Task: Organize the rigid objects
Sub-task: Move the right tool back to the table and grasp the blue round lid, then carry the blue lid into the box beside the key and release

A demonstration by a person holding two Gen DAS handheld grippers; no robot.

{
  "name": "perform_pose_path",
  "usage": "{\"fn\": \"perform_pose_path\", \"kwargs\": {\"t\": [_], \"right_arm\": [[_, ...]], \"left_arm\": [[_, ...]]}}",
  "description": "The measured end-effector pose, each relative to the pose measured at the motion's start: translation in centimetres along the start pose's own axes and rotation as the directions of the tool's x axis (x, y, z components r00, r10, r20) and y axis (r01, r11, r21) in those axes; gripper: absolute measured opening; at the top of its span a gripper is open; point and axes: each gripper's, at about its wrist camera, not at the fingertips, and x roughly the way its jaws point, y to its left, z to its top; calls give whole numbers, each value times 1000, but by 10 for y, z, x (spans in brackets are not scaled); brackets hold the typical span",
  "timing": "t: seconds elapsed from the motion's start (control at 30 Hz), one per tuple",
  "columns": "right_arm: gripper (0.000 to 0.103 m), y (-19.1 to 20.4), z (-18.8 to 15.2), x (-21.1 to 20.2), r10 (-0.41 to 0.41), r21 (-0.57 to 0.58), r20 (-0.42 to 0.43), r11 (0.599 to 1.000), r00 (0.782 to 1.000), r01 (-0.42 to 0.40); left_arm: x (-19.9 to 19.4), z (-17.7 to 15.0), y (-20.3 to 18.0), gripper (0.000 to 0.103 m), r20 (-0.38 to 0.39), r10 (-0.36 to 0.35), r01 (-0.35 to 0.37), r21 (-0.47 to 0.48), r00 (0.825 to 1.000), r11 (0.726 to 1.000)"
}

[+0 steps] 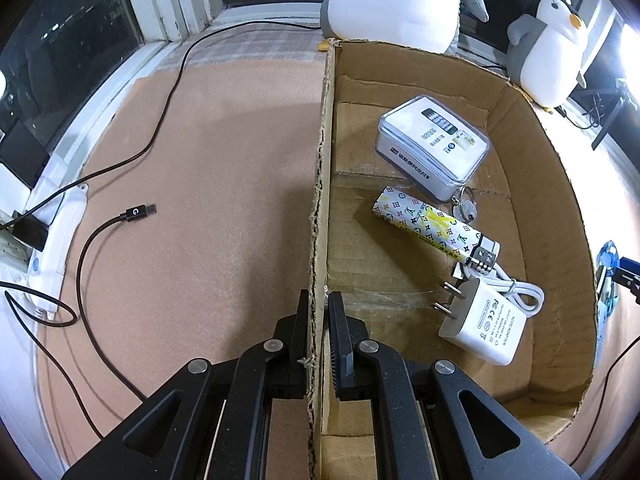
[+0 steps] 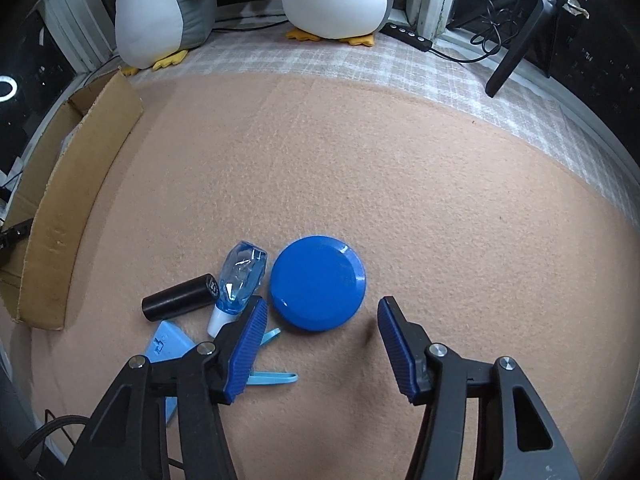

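Beside the blue disc [image 2: 318, 282], right claw [image 2: 320, 344] gapes to grab; left claw [image 1: 319, 320] pinches box wall [image 1: 320, 200], steadying it

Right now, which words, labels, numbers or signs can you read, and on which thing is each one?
"G": black cable plug.
"AC/DC ADAPTER": white charger; the rest is too small.
"LV"-style monograms: patterned power bank.
Clear-lidded box: print blurred, unreadable.
Black cylinder, light blue card: marks unreadable.

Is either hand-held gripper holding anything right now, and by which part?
The left hand-held gripper is clamped on the cardboard box, on the top edge of its side wall. The right hand-held gripper is open and holds nothing.
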Motion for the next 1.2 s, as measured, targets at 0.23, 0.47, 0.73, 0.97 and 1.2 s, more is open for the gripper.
{"fn": "perform_pose_path", "kwargs": {"t": [0.23,0.47,0.73,0.97,1.2], "right_arm": [[46,5,1,6,-13,-12,0,1000,1000,13],[45,1,4,7,-13,-12,6,1000,1000,13],[44,-2,6,9,-21,-22,4,1000,1000,21],[45,-2,15,14,-16,-40,-6,999,1000,16],[45,-4,21,18,-13,-47,-14,999,1000,13]], "left_arm": [[0,0,1,6,-1,-7,7,-6,1000,1000],[1,1,1,6,-2,-10,10,-10,1000,1000],[1,0,1,6,-5,-14,14,-11,1000,1000],[2,1,1,6,-8,-17,16,-14,1000,1000],[2,1,1,6,-7,-17,17,-14,1000,1000]]}}
